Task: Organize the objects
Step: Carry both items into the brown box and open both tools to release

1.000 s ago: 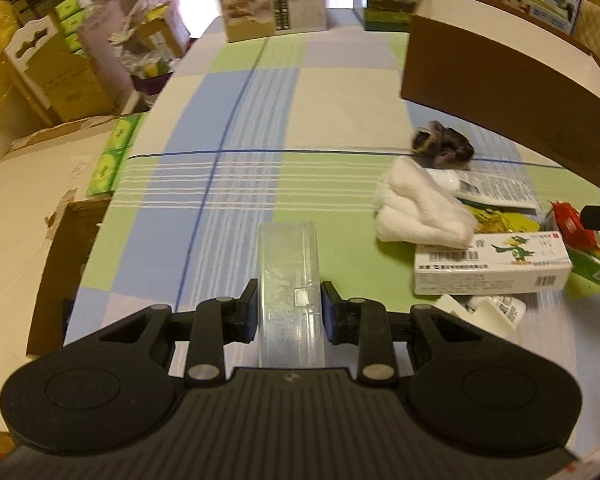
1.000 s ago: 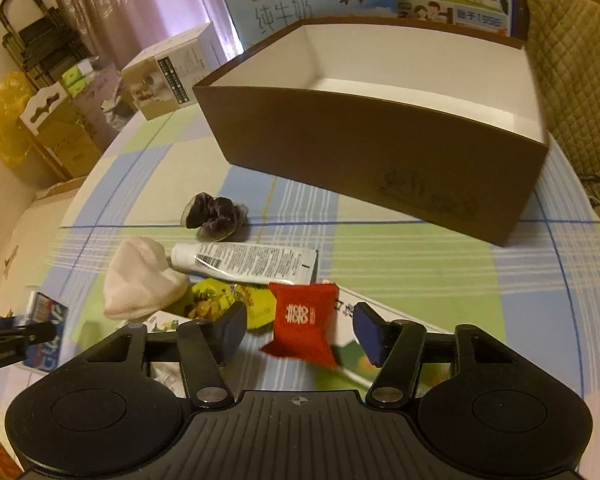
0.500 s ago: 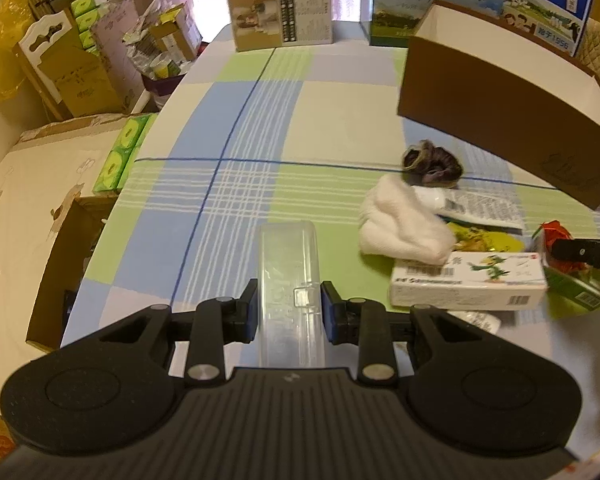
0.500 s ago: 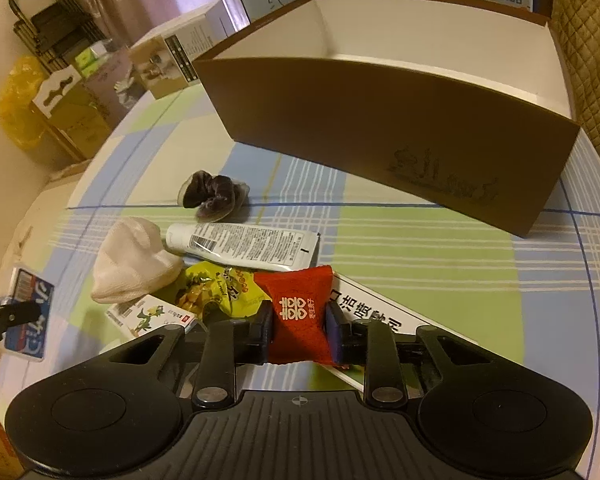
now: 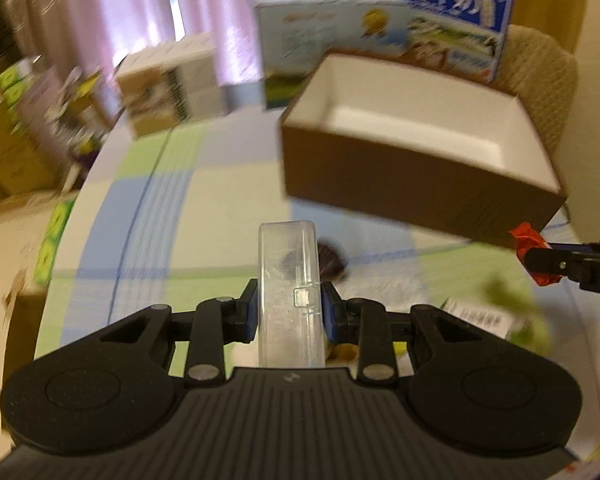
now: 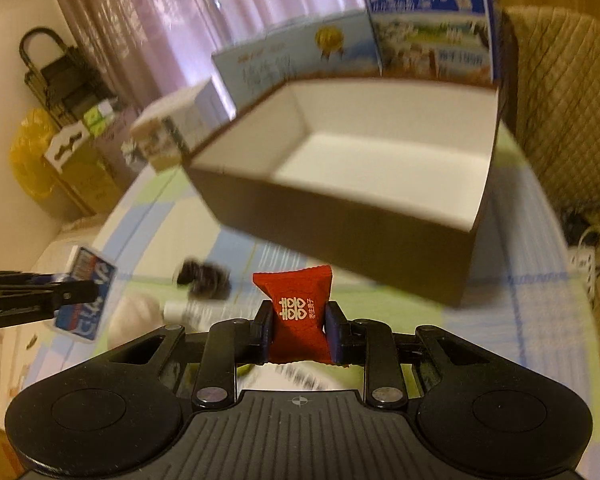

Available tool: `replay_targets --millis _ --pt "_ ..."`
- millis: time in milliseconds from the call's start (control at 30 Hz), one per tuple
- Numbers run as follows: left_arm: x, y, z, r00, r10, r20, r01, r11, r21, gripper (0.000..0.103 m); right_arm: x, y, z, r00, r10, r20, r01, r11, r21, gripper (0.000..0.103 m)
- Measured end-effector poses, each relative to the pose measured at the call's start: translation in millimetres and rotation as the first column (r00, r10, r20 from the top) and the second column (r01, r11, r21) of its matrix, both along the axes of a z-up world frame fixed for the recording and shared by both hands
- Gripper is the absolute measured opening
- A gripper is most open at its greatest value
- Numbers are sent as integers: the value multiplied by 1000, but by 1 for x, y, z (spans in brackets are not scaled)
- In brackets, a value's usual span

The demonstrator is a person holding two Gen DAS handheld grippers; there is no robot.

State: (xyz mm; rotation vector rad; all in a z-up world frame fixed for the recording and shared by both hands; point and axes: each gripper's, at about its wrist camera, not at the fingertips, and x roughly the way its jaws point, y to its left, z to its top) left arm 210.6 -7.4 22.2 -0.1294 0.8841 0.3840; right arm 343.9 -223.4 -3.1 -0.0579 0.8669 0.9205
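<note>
My left gripper [image 5: 289, 309] is shut on a clear plastic case [image 5: 288, 264] and holds it above the table, short of the open brown box [image 5: 416, 188]. My right gripper [image 6: 298, 320] is shut on a red sweet packet [image 6: 296, 304], lifted in front of the brown box [image 6: 340, 228], whose white inside holds nothing I can see. In the right wrist view the case [image 6: 86, 300] shows a blue label at the far left. The left wrist view has the red packet [image 5: 530, 248] at its right edge.
A dark scrunchie [image 6: 204, 276], a white tube [image 6: 180, 312] and a white cloth [image 6: 132, 320] lie on the checked tablecloth [image 5: 160, 208]. A medicine box [image 5: 476, 316] lies lower right. Milk cartons [image 5: 452, 20] and a beige box [image 5: 168, 84] stand behind. A padded chair [image 6: 560, 100] is at the right.
The right jaws closed on the red packet and lifted it off the table. Both grippers rose and moved toward the brown box, the left still gripping the case.
</note>
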Motion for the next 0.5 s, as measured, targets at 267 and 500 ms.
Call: replay_targets --millis 267,500 --pt "95 -4 30 981 -177 77 173 984 53 27 46 20 39 993 -85 82 81 995 52 24" --pt "169 -5 31 955 -282 91 277 959 55 27 80 48 37 984 -155 87 153 988 29 23"
